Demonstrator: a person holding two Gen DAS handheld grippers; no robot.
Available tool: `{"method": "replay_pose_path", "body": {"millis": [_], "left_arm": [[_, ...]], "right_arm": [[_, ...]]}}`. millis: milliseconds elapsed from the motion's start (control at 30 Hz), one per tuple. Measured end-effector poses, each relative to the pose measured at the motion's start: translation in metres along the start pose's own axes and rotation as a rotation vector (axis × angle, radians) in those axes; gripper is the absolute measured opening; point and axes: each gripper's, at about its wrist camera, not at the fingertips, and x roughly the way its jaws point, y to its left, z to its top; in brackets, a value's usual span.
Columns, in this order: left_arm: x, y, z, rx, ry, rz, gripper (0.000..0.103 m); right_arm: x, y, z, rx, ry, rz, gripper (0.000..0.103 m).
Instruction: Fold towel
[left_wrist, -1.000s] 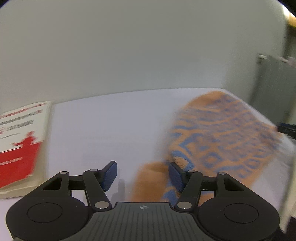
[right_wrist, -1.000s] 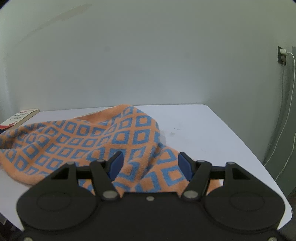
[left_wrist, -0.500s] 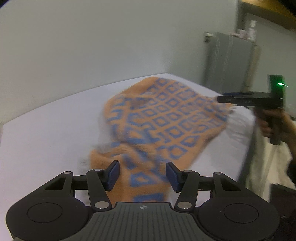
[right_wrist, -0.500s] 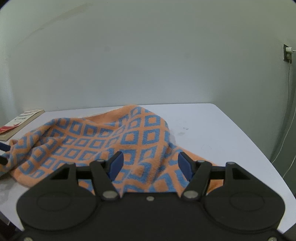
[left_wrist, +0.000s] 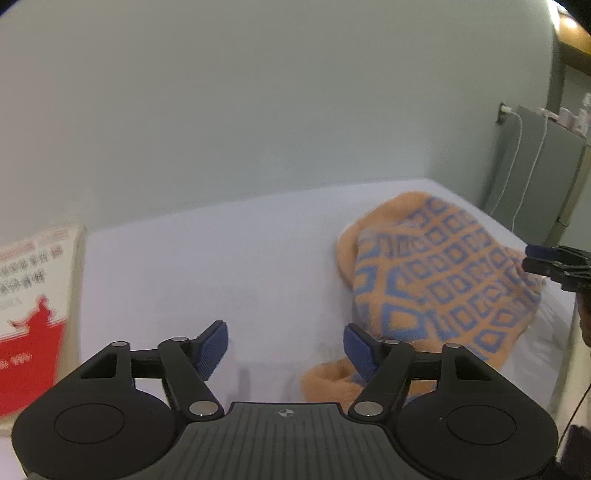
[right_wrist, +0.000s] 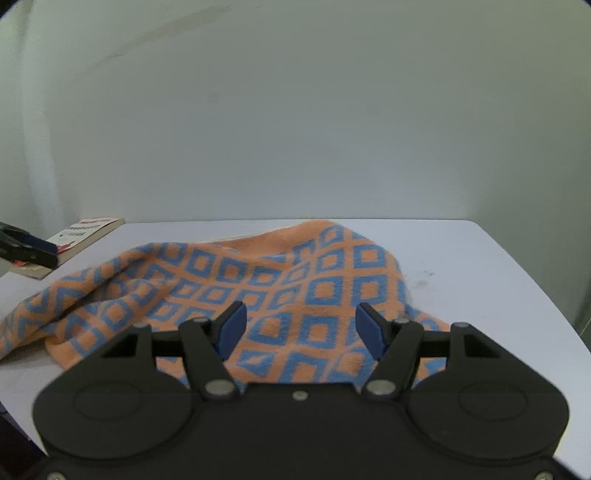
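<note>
Orange towel w/ blue diamond pattern (right_wrist: 280, 291) lies rumpled, unfolded, on the white desk (right_wrist: 480, 266). It spreads from near the desk's left edge across the front-middle, w/ 1 hump reaching toward the back edge; the desk's right part is bare apart from a few dark smudges (right_wrist: 423, 278).

R gripper (right_wrist: 301, 326): jaws spread wide, nothing between the 2 blue pads, hovering over the towel's front portion near the desk's front edge. Can't tell if the pads touch the cloth.

L gripper (left_wrist: 286, 345): jaws also spread wide, gripping nothing. Bare desk (left_wrist: 221, 266) shows between its pads; its right finger (left_wrist: 360, 350) sits just beside a bunched orange towel edge (left_wrist: 443, 277), contact unclear. In the R wrist view the L gripper's tip (right_wrist: 27, 251) pokes in at the far left, above the desk's left side.

Book w/ red-and-white cover (left_wrist: 33, 306) rests at the desk's back-left corner, apart from the towel. L view is blurred.
</note>
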Motion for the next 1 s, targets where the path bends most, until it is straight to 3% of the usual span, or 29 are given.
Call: {"method": "replay_pose_path", "body": {"millis": [367, 467, 667, 900, 1000], "left_arm": [[0.026, -0.032, -0.004, 0.08, 0.106, -0.035, 0.052], [0.026, -0.038, -0.005, 0.093, 0.128, -0.059, 0.046], [0.031, -0.041, -0.004, 0.067, 0.152, -0.111, 0.019], [0.029, -0.042, -0.003, 0.051, 0.131, -0.097, 0.014], [0.022, -0.032, 0.001, 0.02, 0.084, -0.052, 0.014]], "right_arm": [[-0.004, -0.007, -0.006, 0.012, 0.013, -0.027, 0.064], [-0.003, -0.008, -0.005, 0.013, 0.011, -0.024, 0.064], [0.009, -0.01, -0.008, 0.031, 0.038, -0.005, 0.064], [0.026, -0.014, -0.025, 0.02, 0.105, -0.026, 0.064], [0.028, -0.014, -0.032, 0.0, 0.119, -0.035, 0.064]]}}
